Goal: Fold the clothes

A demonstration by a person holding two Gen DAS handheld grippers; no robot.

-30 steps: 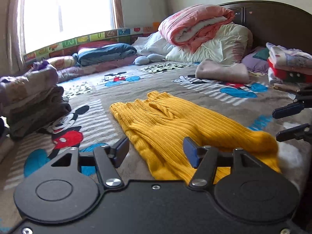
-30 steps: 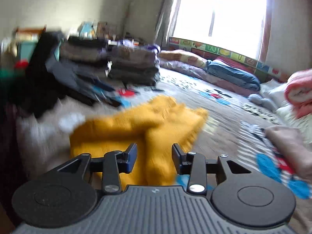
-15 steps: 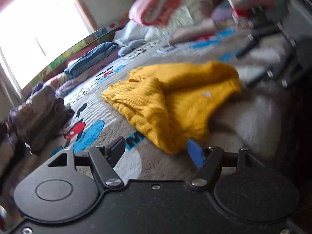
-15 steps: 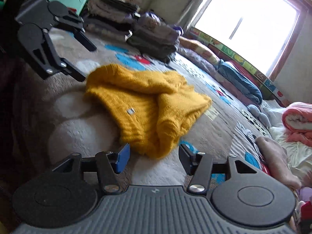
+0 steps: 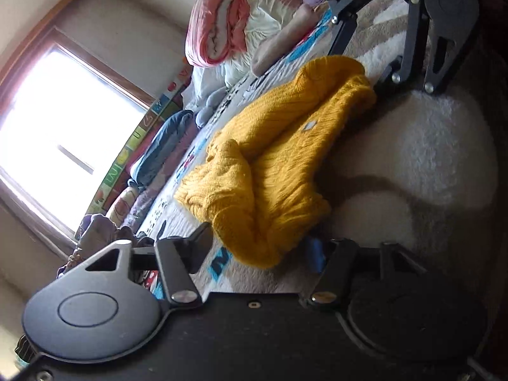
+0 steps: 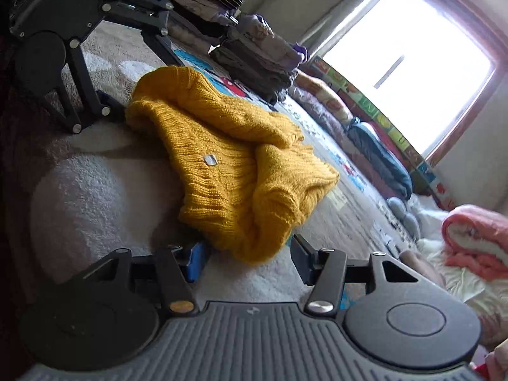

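Yellow knit sweater [image 5: 279,158], bunched and partly folded over itself, lies on the fluffy cartoon-print blanket [image 5: 444,146] covering the bed, w/ a small white tag [image 6: 210,159] showing on its upper layer. One end of the sweater sits betw. the fingers of the left gripper [image 5: 258,249]; the opposite end sits betw. the fingers of the right gripper [image 6: 249,255]. Left gripper: jaws about half apart and closing, a fold of knit betw. them, pads not yet pressing on it. Right gripper: jaws about half apart, the sweater's edge reaching into the gap, pads clear of the cloth (each gripper also shows in the other's view, at the far end of the sweater). Both views are rolled well off level. Beyond the sweater: stack of folded clothes [image 6: 254,50] nr. the bright window [image 6: 403,60]; blue bundle [image 6: 377,158] along the wall below the window; pink-and-white quilt [image 5: 219,28] rolled on white pillows at the head of the bed.
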